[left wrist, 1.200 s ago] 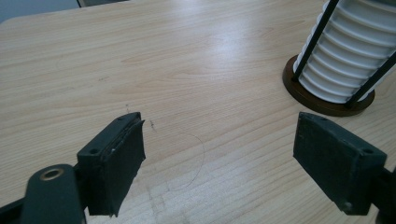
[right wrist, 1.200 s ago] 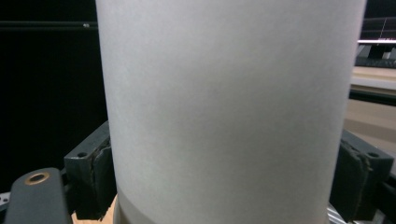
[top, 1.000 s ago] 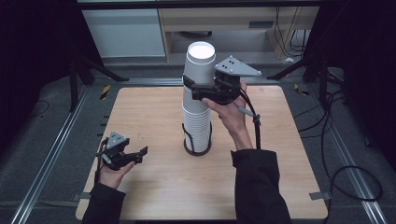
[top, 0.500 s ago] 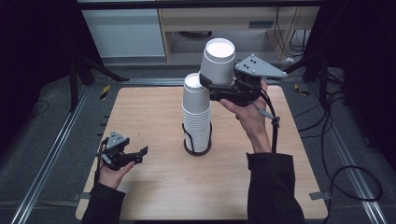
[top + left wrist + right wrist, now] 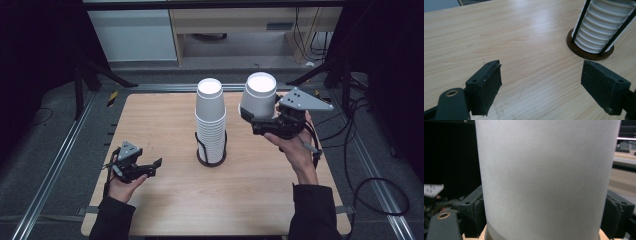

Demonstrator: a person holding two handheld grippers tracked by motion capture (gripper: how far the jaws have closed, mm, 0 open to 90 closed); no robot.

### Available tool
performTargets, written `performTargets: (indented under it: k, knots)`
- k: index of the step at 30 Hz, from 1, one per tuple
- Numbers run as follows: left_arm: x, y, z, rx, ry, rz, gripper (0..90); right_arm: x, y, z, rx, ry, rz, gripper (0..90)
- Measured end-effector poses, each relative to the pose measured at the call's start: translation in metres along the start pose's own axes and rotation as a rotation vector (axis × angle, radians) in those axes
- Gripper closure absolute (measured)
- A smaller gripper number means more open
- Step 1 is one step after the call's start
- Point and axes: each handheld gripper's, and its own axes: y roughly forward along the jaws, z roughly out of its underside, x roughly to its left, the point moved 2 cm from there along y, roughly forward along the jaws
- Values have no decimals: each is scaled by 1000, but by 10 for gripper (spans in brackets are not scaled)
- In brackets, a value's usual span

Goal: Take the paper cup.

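Observation:
A tall stack of white paper cups (image 5: pixel 210 120) stands upside down in a black wire holder on a round base (image 5: pixel 211 159) at the table's middle; the left gripper view has the stack (image 5: pixel 603 25) at the upper right. My right gripper (image 5: pixel 256 121) is shut on a single white cup (image 5: pixel 258 95), held upside down in the air to the right of the stack; in the right gripper view this cup (image 5: pixel 546 177) sits between both pads. My left gripper (image 5: pixel 152 167) rests low over the table at the left, open, with nothing between its jaws (image 5: pixel 541 87).
The wooden table (image 5: pixel 165 115) sits inside a metal rail frame (image 5: pixel 60 155). Cables trail on the dark floor at the right (image 5: pixel 380 180). A pale cabinet (image 5: pixel 135 35) and a shelf stand beyond the far edge.
My right gripper has lifted one cup off the top of the stack and carried it to the right and a little down. The left gripper has stayed where it was.

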Motion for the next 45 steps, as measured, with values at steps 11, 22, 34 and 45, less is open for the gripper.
performTargets:
  k: [11,22,34,45]
  knots:
    - [-10,0,-4,6,21,31,160,9,-17,53,107,-24,-69,129]
    - [-17,-1,-7,6,51,62,218,17,-11,91,223,-49,-130,129]
    - [-24,-3,-10,-19,109,138,312,32,4,113,298,-80,-239,129]
    - [-36,-9,-18,-7,152,218,256,54,22,125,364,-130,-347,129]
